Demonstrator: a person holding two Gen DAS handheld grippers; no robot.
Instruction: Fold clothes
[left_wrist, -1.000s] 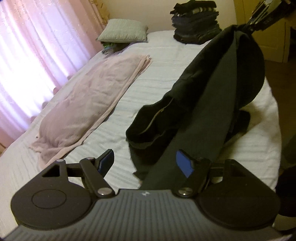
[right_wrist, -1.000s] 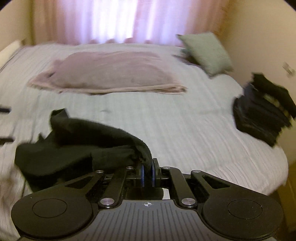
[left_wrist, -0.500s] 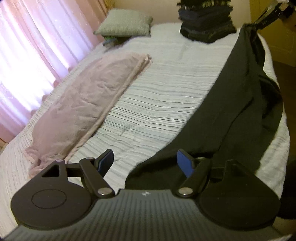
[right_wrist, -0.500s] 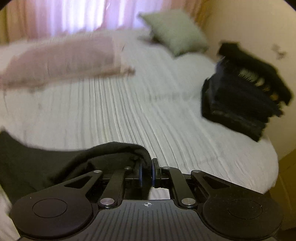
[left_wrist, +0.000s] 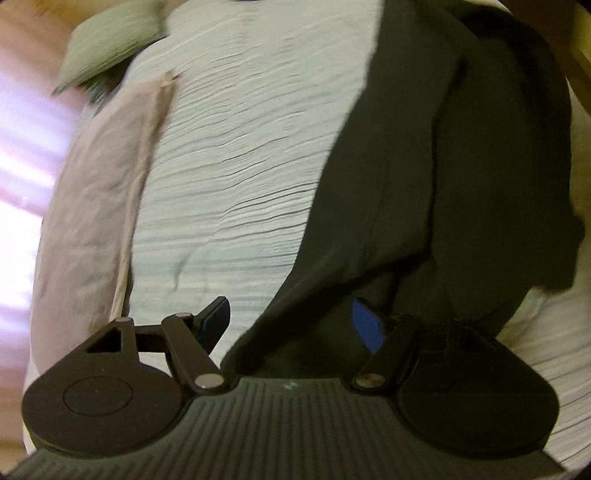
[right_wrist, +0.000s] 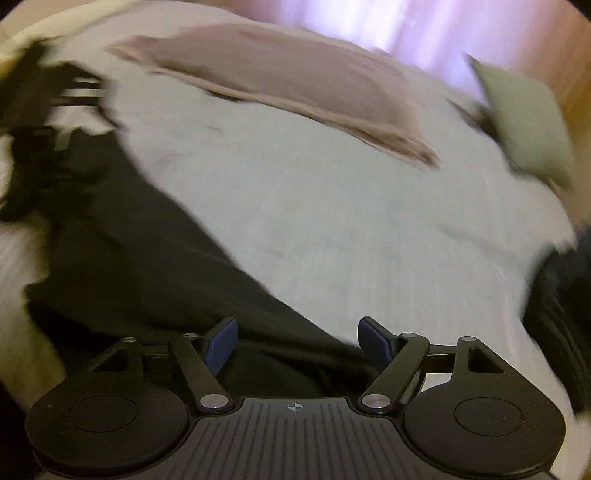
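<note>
Right tongs (right_wrist: 297, 341) spread apart, dark garment (right_wrist: 155, 266) on bed (right_wrist: 332, 206)

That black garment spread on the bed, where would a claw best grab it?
Probably at the near end of the black cloth garment, lying between the open left claw. It stretches lengthwise away across the white ribbed bedspread, so pinch that edge from this near side.

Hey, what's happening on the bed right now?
Someone is folding clothes with a handheld gripper in each hand. A dark garment lies stretched along the white bedspread. Both the left gripper and the right gripper are open, fingers spread just over the fabric at either end, gripping nothing. A pink blanket lies off to the side.
</note>
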